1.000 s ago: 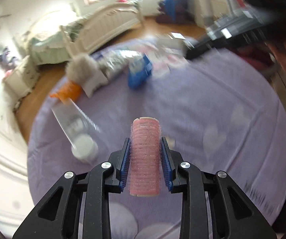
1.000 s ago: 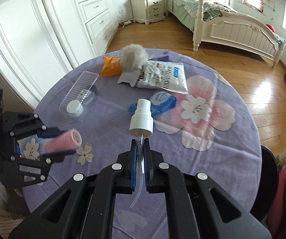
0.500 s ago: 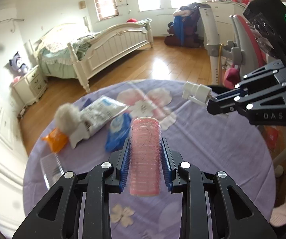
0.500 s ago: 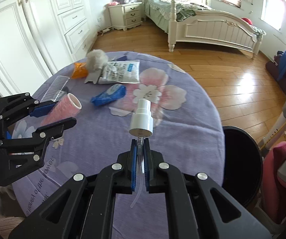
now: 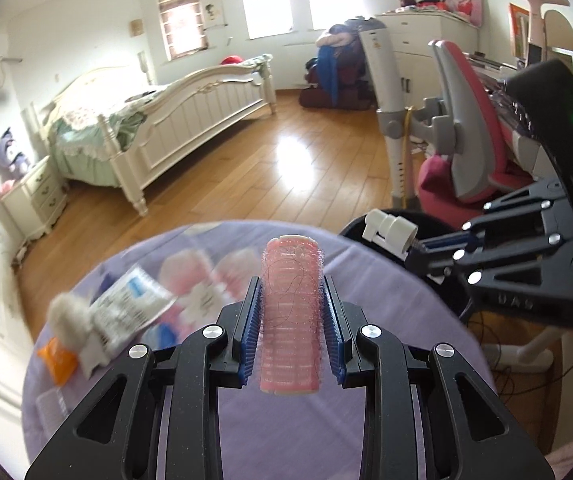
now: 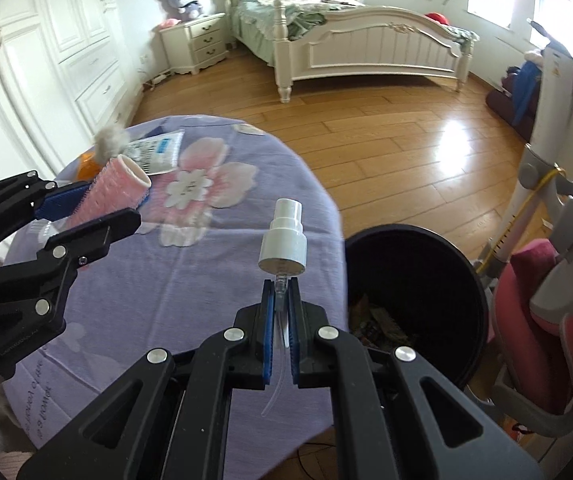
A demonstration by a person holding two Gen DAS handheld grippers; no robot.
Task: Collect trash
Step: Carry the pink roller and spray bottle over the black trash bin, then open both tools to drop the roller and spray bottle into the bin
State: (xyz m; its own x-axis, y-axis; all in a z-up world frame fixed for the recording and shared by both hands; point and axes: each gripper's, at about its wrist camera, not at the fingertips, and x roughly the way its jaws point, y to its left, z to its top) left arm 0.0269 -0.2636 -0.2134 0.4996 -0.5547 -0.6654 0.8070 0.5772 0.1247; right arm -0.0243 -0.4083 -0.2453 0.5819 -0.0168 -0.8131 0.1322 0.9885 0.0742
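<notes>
My left gripper [image 5: 291, 292] is shut on a pink hair roller [image 5: 290, 316], held above the purple round table [image 5: 366, 420]; the roller also shows in the right wrist view [image 6: 116, 188]. My right gripper [image 6: 281, 292] is shut on the stem of a white spray pump head [image 6: 284, 240], which also shows in the left wrist view [image 5: 390, 234]. It hangs over the table's right edge, next to a black trash bin [image 6: 414, 300] with some litter inside. More trash lies at the table's far left: a white printed pouch [image 5: 130, 300], a grey fluff ball [image 5: 68, 316], an orange packet [image 5: 58, 360].
A pink and grey chair [image 6: 546, 312] stands right of the bin. A white bed [image 6: 350, 40], a nightstand [image 6: 194, 40] and white wardrobes [image 6: 26, 60] lie beyond on the wooden floor. A clear plastic box [image 5: 52, 404] sits at the table's left edge.
Both grippers have swung right, toward the bin, each keeping its object. The bin has come into fuller view beside the right gripper, and the trash pile now sits further left.
</notes>
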